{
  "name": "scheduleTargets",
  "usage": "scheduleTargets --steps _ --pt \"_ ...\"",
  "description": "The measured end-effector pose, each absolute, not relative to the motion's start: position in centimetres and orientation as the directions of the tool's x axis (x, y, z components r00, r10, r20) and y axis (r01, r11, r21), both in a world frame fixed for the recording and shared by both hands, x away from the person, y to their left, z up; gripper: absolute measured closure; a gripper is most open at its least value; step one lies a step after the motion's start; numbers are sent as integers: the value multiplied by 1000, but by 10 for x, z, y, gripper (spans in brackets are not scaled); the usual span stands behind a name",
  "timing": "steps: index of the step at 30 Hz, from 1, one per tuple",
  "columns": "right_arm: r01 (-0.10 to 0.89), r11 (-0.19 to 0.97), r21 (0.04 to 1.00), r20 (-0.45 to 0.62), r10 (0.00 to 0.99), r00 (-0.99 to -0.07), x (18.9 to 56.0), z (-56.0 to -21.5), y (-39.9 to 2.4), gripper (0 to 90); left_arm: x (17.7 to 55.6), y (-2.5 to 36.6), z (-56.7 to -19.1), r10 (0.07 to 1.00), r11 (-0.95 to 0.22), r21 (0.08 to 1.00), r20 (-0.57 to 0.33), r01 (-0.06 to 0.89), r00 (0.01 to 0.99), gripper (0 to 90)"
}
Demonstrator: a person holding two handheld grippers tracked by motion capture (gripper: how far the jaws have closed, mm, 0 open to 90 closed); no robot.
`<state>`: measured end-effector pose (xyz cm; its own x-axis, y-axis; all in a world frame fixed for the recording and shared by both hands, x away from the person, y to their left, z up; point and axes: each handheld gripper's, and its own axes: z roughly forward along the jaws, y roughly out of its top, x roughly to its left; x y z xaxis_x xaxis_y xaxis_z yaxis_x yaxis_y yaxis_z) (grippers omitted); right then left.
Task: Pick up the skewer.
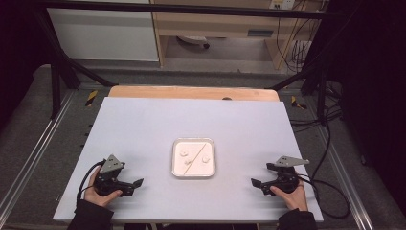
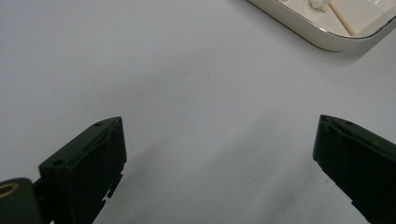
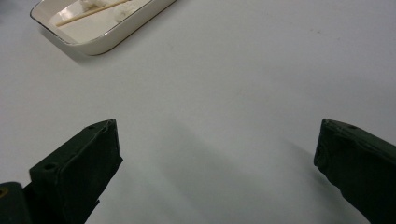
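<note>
Work looks not yet begun. Tray (image 1: 193,157) sits mid-bench (image 1: 143,124), holding three small white lumps (image 1: 195,156) and thin stick (image 1: 197,154) laid diagonally; all untouched, nothing lifted.

Left gripper (image 1: 135,184) near bench front edge, well left of tray; jaws wide, empty. Right gripper (image 1: 257,184) mirrors it, well right of tray; jaws wide, empty.

Everything left: reach in, take stick or lump.

Shallow square white tray (image 1: 177,168) flat at table centre; three small white lumps (image 1: 194,158) inside, thin pale wooden stick (image 1: 198,152) lying diagonally across (corner to corner).
</note>
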<state>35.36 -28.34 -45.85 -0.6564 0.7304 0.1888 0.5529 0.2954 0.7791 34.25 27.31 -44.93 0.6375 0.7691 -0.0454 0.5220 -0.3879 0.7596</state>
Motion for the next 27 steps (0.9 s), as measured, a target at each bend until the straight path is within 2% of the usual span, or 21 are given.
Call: scheduleTargets --steps 27 --pt "551 305 776 177 734 -656 353 -459 -283 12 340 248 -441 759 -417 751 -21 511 650 28"
